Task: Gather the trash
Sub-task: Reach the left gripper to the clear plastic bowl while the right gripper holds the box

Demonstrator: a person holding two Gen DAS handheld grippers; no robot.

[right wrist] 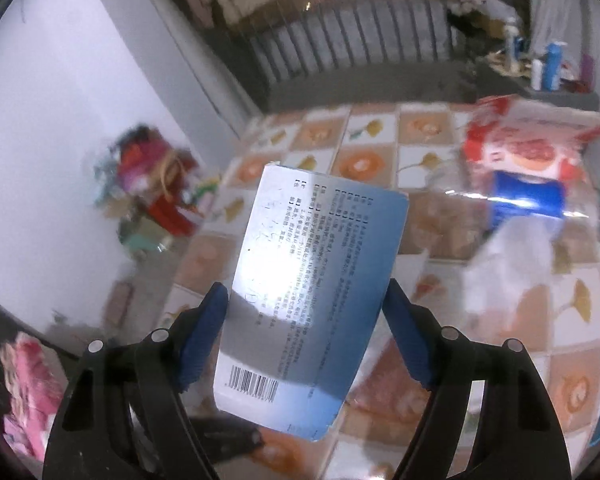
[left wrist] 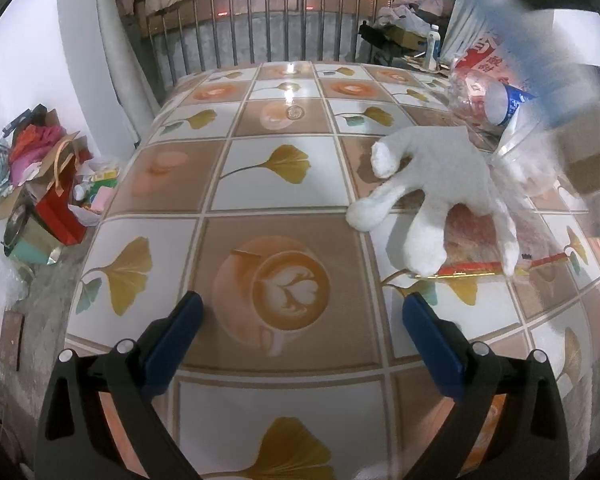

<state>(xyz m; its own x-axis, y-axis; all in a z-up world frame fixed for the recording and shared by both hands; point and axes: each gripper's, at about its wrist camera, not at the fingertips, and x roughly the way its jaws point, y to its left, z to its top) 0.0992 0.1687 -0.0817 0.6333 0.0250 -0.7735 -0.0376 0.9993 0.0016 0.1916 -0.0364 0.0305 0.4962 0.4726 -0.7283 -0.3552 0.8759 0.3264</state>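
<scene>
My right gripper [right wrist: 306, 308] is shut on a flat blue-and-white carton [right wrist: 312, 280] with small print and a barcode, held above the tiled table [right wrist: 372, 136]. A clear plastic trash bag [right wrist: 532, 184] with red print lies at the right, holding a blue-labelled bottle [right wrist: 526, 200]. In the left wrist view my left gripper [left wrist: 302, 312] is open and empty, low over the table [left wrist: 260, 200]. A white-gloved hand [left wrist: 432, 184] presses on the bag [left wrist: 480, 88] at the right. The blurred carton [left wrist: 512, 40] shows at the top right.
A pile of bags, boxes and rubbish [left wrist: 44, 184] lies on the floor by the white wall left of the table. A metal railing [left wrist: 260, 20] runs behind the table. Bottles and clutter [right wrist: 548, 64] stand at the far right.
</scene>
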